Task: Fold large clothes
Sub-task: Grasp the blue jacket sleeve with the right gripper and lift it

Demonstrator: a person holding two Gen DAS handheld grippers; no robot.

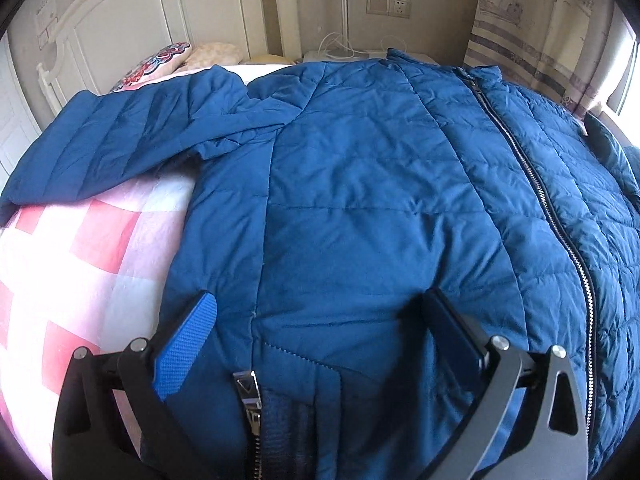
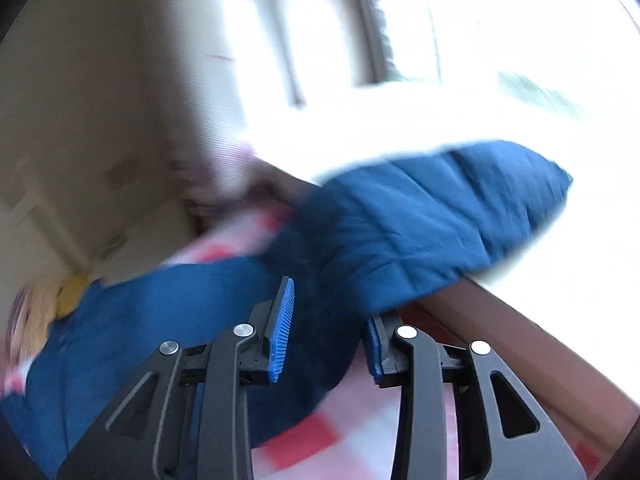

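In the left wrist view the left gripper (image 1: 320,344) stands spread wide over the hem of the blue quilted jacket (image 1: 360,184), pinching nothing; it should bite the hem edge squarely, clear of the zipper (image 1: 532,184) running down the right of the frame. The jacket lies front up, zipped, across the pink checked quilt (image 1: 80,248), one sleeve (image 1: 116,136) stretched to the upper left. In the blurred right wrist view the right gripper (image 2: 328,332) has narrowed around a fold of the other sleeve (image 2: 420,216), centre frame; whether the pads press it, I cannot tell.
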